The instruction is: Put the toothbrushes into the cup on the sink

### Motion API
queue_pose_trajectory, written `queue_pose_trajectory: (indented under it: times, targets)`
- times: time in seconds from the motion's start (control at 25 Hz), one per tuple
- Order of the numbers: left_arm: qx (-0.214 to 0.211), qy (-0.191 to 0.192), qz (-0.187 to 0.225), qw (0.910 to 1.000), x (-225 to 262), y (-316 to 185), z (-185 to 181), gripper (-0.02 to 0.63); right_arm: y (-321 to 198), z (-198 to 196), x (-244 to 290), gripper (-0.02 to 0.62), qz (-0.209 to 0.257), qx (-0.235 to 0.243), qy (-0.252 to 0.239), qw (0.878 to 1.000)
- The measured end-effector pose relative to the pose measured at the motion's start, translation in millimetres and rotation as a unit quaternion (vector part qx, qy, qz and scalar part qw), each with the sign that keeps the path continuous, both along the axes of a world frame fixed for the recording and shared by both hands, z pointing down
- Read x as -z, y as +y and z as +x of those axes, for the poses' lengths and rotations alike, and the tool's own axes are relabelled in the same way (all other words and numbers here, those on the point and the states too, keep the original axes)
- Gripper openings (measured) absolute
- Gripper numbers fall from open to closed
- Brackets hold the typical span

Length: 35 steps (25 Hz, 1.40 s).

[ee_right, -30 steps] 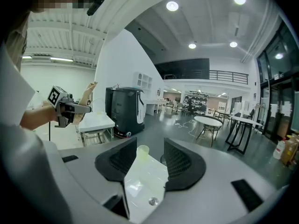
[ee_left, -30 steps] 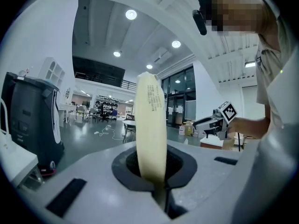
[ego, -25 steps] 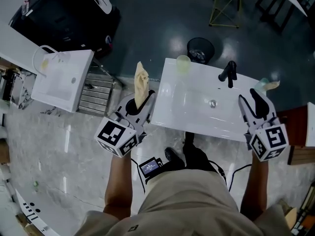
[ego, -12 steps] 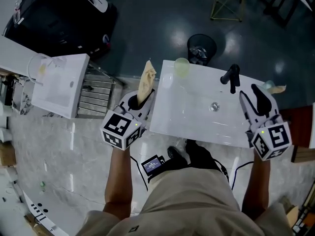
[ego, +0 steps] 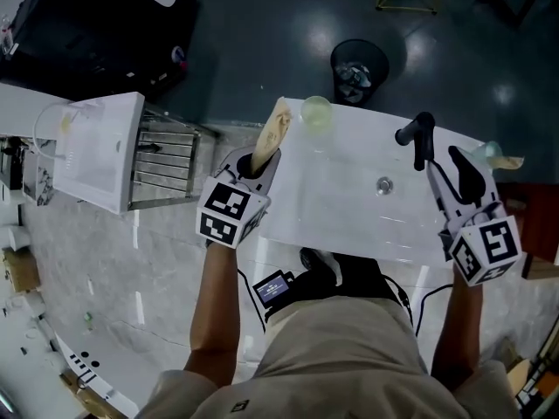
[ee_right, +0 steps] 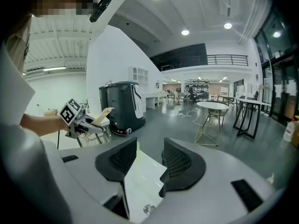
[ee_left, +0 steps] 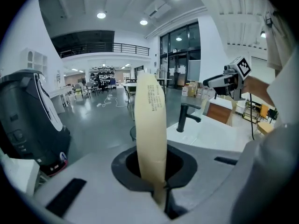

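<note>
**L gripper [ego: 253, 171] clamping wrapped toothbrush [ego: 271, 133] beside cup [ego: 316, 113]; R gripper [ego: 450, 175] open over sink [ego: 341, 208]**

We are observing a person standing at the near edge of a white sink, one gripper in each hand.

L gripper: the jaws are closing fully on the near end of a toothbrush in a cream paper wrapper. In the left gripper view the wrapper [ee_left: 152, 125] is standing up from between the pads, small print near its top. In the head view the wrapper is angling toward the far side, at the sink's left edge. Its tip is showing just left of the cup, not in it.

Cup: pale green, translucent, sitting upright on the sink's far-left corner.

R gripper: the jaws are standing apart w/ nothing between them. The right gripper view is showing only the white basin and the drain [ee_right: 148, 209] through the gap. This gripper is hovering over the sink's right side, near the black faucet [ego: 419, 138].

Surroundings: a dark bin [ego: 358, 64] is standing on the floor beyond the sink. A second basin [ego: 96, 147] and a metal rack [ego: 166, 160] are sitting to the left.
</note>
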State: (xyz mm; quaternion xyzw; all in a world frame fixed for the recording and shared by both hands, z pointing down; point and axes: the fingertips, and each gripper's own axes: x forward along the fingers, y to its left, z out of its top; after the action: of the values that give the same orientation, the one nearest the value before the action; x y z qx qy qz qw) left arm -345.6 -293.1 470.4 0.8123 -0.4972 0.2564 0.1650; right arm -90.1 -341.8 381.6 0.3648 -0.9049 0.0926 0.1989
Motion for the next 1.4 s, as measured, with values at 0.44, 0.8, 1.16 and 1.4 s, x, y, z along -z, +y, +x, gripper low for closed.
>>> queue_pose_trajectory:
  times: [0.44,0.8,1.16,1.4]
  targets:
    - [0.032,0.136,0.16,0.9771,1.7,-80.9,14.2,0.005,-33.9,-2.8,-37.8,0.183,-0.026,0.012,0.001,1.0]
    - [0.037,0.138,0.179,0.9733,-23.7,-135.3,31.4,0.006,-57.2,13.3,-55.3,0.183,-0.04,0.008,0.01,0.999]
    - [0.052,0.116,0.201,0.9713,-41.7,-167.5,25.9,0.006,-74.7,16.5,-73.3,0.181,-0.056,0.003,0.022,0.998]
    - [0.049,0.105,0.209,0.9711,-52.8,-176.3,32.0,0.006,-82.6,14.0,-76.3,0.181,-0.055,0.007,0.021,0.998]
